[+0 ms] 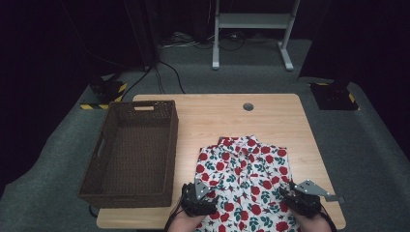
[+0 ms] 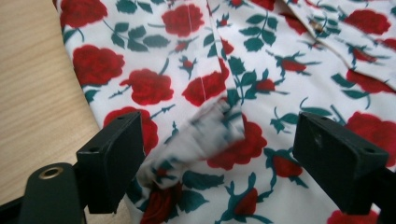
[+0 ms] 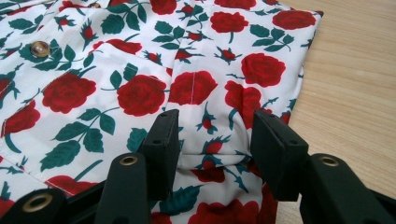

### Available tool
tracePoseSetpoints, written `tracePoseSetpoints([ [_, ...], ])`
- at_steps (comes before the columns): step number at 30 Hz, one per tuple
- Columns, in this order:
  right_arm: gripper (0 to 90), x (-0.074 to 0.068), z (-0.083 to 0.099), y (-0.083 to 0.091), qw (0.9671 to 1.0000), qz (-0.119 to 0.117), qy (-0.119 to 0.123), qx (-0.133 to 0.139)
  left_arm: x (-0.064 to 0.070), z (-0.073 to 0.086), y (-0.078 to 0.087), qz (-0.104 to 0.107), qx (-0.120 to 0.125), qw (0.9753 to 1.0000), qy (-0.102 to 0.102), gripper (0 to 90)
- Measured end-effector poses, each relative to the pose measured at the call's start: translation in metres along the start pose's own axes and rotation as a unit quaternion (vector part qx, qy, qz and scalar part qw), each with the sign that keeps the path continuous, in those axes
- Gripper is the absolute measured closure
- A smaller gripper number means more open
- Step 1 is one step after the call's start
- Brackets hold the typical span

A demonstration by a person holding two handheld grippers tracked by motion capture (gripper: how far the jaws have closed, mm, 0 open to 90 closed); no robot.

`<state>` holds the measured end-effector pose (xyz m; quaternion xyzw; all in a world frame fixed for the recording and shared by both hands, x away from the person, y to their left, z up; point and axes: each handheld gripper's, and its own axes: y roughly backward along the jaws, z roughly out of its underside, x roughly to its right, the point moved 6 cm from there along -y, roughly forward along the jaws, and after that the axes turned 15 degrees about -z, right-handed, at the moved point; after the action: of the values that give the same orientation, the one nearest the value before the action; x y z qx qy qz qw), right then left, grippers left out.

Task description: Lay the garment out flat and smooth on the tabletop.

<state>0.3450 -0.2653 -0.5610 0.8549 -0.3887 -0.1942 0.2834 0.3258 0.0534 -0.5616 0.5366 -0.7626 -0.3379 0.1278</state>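
With rose-print shirt (image 1: 244,181) spread flat at table's (image 1: 208,116) near edge, left gripper (image 1: 197,199) jaws wide apart, right gripper (image 1: 302,197) jaws part-spread over raised fold, likely for symmetric pinch; basket (image 1: 130,150) alongside, probably destination

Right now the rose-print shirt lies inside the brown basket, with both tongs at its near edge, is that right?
Not inside: the shirt lies on the table, beside the brown basket, as the high view shows. Both tongs, left and right, are at its near edge.
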Motion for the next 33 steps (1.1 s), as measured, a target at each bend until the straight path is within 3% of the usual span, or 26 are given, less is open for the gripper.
tracePoseSetpoints([
  [3,52.3,-0.001,0.001,0.000,1.0000,0.000,0.001,0.000,-0.002,-0.007,0.003,-0.002,0.002,1.0000,-0.009,16.6],
  [10,52.3,0.000,0.003,0.000,1.0000,0.001,0.003,0.000,-0.010,-0.032,0.008,-0.004,0.028,0.9996,-0.010,16.2],
  [15,52.2,0.000,0.004,0.000,1.0000,-0.001,0.000,0.001,-0.015,-0.046,0.001,-0.004,0.039,0.9992,0.002,15.5],
  [21,52.4,0.000,0.004,0.000,1.0000,-0.001,0.000,0.003,-0.017,-0.054,-0.014,-0.007,0.026,0.9996,0.001,14.7],
  [23,52.4,0.000,0.004,0.000,1.0000,-0.002,-0.001,0.003,-0.020,-0.055,-0.021,-0.010,0.006,0.9999,0.005,14.7],
  [27,52.4,0.000,0.004,0.000,1.0000,-0.003,-0.001,0.003,-0.026,-0.058,-0.031,-0.022,-0.008,0.9997,0.006,14.2],
  [33,52.4,0.000,0.004,0.000,1.0000,-0.004,-0.002,0.003,-0.034,-0.065,-0.046,-0.040,-0.014,0.9988,0.024,5.7],
])
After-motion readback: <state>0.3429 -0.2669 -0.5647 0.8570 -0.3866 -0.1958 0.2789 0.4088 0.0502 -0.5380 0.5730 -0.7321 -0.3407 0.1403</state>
